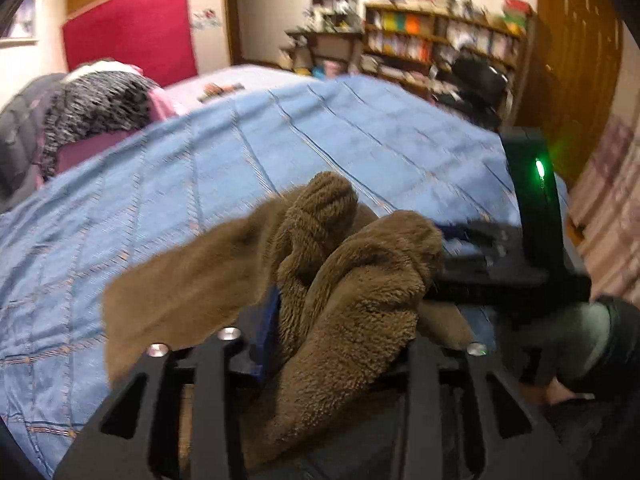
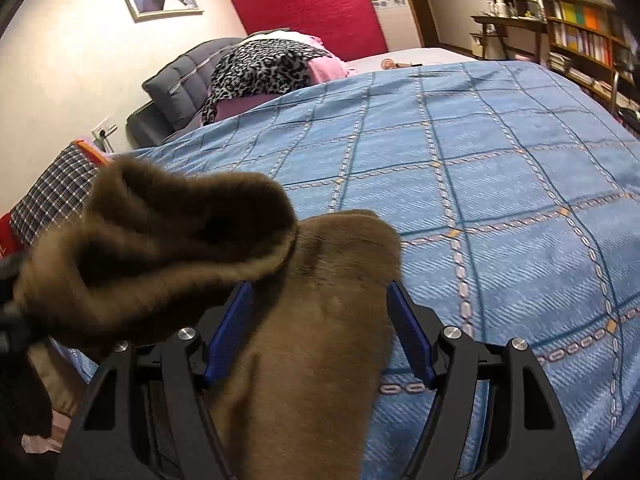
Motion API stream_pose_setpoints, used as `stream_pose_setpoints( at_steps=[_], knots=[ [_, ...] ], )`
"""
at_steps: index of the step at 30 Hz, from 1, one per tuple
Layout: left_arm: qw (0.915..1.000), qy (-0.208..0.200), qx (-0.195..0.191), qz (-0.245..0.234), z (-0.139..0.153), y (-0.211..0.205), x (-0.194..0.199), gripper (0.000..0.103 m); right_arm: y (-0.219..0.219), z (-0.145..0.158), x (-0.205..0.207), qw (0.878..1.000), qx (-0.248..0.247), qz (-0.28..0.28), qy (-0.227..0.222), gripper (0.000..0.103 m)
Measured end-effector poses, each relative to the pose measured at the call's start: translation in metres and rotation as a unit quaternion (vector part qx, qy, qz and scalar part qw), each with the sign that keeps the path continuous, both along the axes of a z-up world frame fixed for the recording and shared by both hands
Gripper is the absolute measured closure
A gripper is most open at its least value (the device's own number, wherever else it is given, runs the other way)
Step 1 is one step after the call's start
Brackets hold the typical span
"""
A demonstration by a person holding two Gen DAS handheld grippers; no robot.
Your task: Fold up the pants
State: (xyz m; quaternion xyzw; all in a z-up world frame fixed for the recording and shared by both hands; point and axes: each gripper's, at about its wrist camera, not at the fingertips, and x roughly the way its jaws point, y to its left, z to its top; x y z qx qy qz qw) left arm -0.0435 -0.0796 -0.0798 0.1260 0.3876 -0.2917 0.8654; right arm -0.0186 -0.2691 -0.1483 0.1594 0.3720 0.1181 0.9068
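Note:
Brown fleece pants (image 1: 352,280) are bunched up over the blue bedspread and stretch between both grippers. My left gripper (image 1: 344,308) is shut on a thick wad of them. One blue pad (image 1: 269,320) shows beside the fabric and the other is buried under it. In the right wrist view, another part of the pants (image 2: 328,320) fills the gap between the blue pads (image 2: 230,332), and my right gripper (image 2: 320,292) is shut on it with the jaws wide. A rolled hump of pants (image 2: 160,240) runs off left toward the left gripper. The right gripper (image 1: 460,240) also shows at the pants' right end.
The blue checked bedspread (image 2: 500,180) covers the bed. A leopard-print cloth (image 2: 260,68) and pink bedding lie by the grey headboard cushion (image 2: 176,84). A plaid cloth (image 2: 56,192) sits at the left. Bookshelves (image 1: 440,40) stand beyond the bed. A person's sleeve (image 1: 588,332) is at lower right.

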Motion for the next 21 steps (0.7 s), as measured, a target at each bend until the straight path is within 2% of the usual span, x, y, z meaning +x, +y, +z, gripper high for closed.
stream_pose_setpoints(
  at_steps=[4,6,9,10,13,15,17,21],
  knots=[
    [0.9978,0.043,0.023,-0.046,-0.022,-0.005,-0.009,0.047,-0.01,-0.001,-0.009,1.0,0.018,-0.006,0.008,0.032],
    [0.9971,0.049,0.024,-0.053,-0.025,-0.003,-0.012,0.046,-0.012,0.001,-0.014,1.0,0.028,-0.007,0.007,0.032],
    [0.9963,0.066,-0.007,-0.054,-0.022,0.005,-0.012,0.042,-0.014,0.007,-0.017,0.998,0.063,0.003,0.006,0.032],
    [0.9948,0.079,-0.035,-0.054,-0.018,0.011,-0.009,0.038,-0.015,0.009,-0.016,0.997,0.081,0.01,0.009,0.032],
    [0.9888,0.103,-0.096,-0.051,-0.006,0.027,-0.004,0.037,-0.015,0.011,-0.014,0.988,0.147,0.041,0.024,0.032],
    [0.9876,0.102,-0.111,-0.043,0.001,0.037,-0.002,0.036,-0.014,0.011,-0.012,0.98,0.187,0.053,0.035,0.032],
    [0.9889,0.097,-0.108,-0.033,0.004,0.04,-0.001,0.036,-0.013,0.01,-0.008,0.974,0.212,0.06,0.048,0.032],
    [0.9888,0.1,-0.111,-0.002,0.0,0.059,0.007,0.036,-0.006,0.0,0.001,0.97,0.224,0.059,0.077,0.032]
  ],
)
